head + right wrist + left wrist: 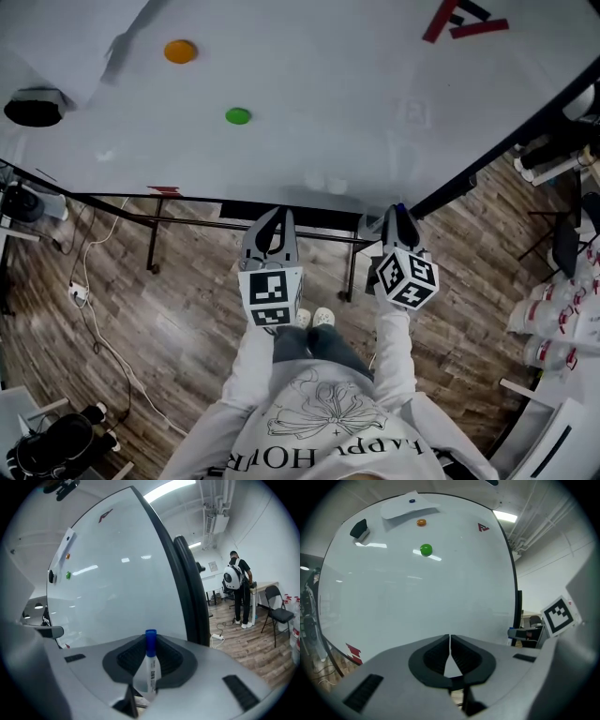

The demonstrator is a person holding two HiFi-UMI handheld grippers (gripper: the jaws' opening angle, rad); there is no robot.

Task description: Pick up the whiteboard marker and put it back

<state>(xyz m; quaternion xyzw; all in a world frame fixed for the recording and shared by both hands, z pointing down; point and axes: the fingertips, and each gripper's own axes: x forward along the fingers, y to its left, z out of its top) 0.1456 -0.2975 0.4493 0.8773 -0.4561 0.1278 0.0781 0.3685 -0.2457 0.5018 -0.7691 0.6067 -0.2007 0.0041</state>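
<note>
Right tongs are clamped on the whiteboard marker, blue cap pointing up, right in front of the whiteboard!
The marker's white barrel carries dark print, too small to read. Over on the other side, the left tongs are pressed together with nothing between them. A red logo sits in the board's far corner, but I can't read it as letters. Also on the board are a green magnet, an orange magnet and a black eraser. The board's dark frame stands just beyond the right tongs. Further back, on the wood floor, a person stands near a folding chair, with a power strip lying between them and the frame.
</note>
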